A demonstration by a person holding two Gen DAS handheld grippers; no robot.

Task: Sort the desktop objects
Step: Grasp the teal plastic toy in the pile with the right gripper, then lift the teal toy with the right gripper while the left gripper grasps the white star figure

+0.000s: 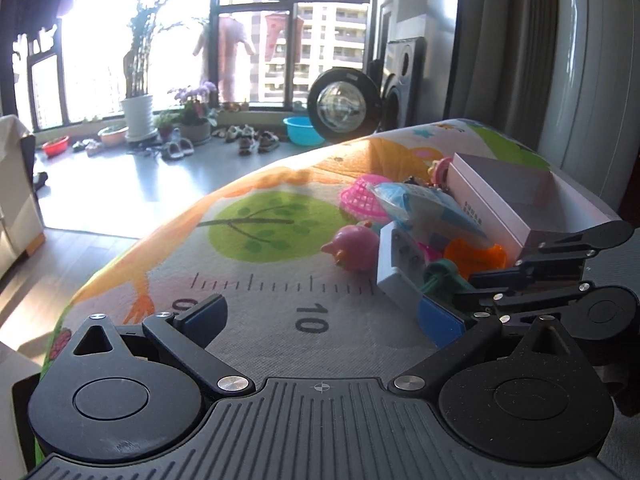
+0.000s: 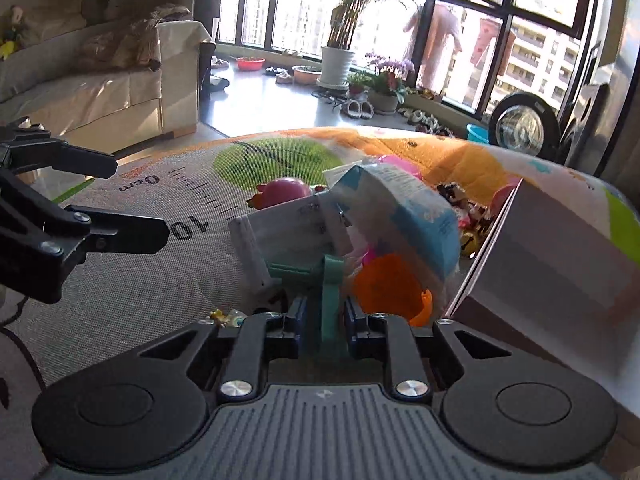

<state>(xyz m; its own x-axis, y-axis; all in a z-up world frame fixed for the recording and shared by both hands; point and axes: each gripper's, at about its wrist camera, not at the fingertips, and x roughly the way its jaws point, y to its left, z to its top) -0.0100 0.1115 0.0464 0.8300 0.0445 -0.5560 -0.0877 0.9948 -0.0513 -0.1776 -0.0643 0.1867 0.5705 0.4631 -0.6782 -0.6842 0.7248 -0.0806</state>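
Right hand-held gripper [image 2: 322, 330] clamps teal plastic toy [image 2: 326, 280] (T-shaped).

From my left wrist view, the box [image 1: 516, 196] is my landmark on the mat [image 1: 248, 312]. Left of it the toys pile up: the packet [image 1: 420, 204] leans nearest it, the basket [image 1: 360, 196] behind that, the round toy [image 1: 354, 246] farther left, and the cup [image 1: 476, 256] in front.
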